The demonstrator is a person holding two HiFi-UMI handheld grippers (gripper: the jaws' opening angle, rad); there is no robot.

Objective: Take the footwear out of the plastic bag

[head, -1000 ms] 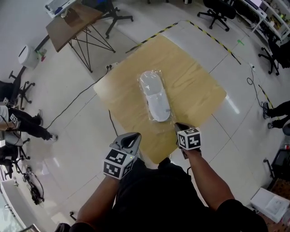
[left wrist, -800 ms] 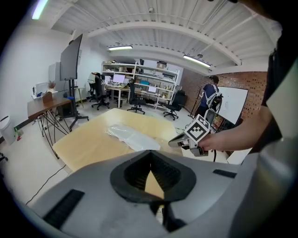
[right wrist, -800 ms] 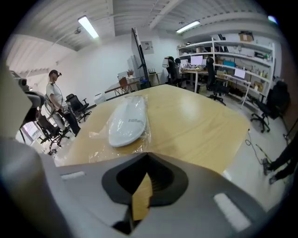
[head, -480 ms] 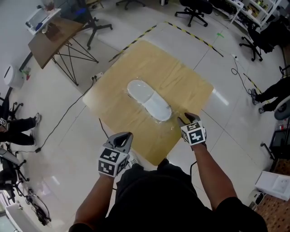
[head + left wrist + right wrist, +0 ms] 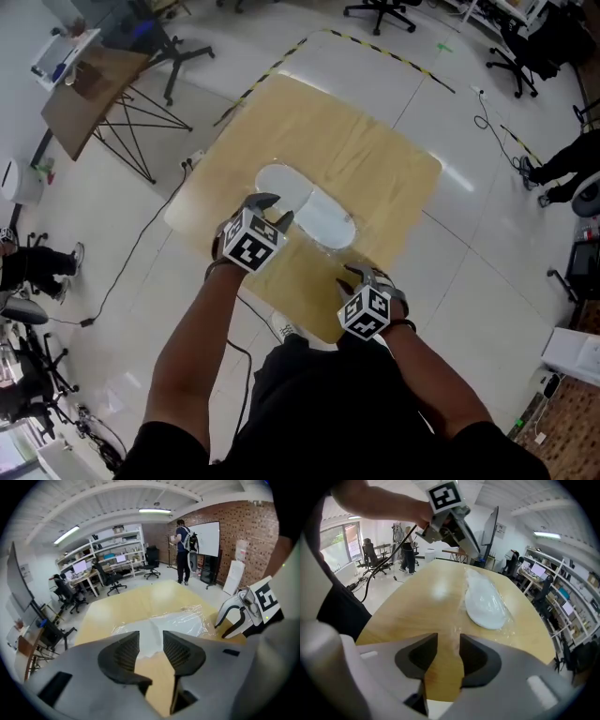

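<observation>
A white shoe (image 5: 323, 216) lies in a clear plastic bag (image 5: 281, 183) in the middle of the wooden table (image 5: 375, 141). My left gripper (image 5: 273, 210) hovers over the bag's left side with its jaws opening; the bag (image 5: 185, 620) shows through the gap, untouched by the pads. My right gripper (image 5: 360, 278) is low over the table near its front edge, short of the shoe (image 5: 485, 604). Its jaws are closing but still stand apart, and only the bag's crinkled edge (image 5: 453, 633) lies ahead of them. Each gripper view shows the other gripper: the right one (image 5: 236, 618), the left one (image 5: 457, 524).
A brown side table (image 5: 89, 84) on wire legs stands at the far left. Office chairs (image 5: 380, 11) ring the back. A cable (image 5: 141, 244) runs over the floor to the left. Yellow-black tape (image 5: 394, 54) marks the floor beyond the table. People are at both sides.
My left gripper has moved from the table's near edge forward over the bag and its jaws have parted. My right gripper has drawn back toward the near edge.
</observation>
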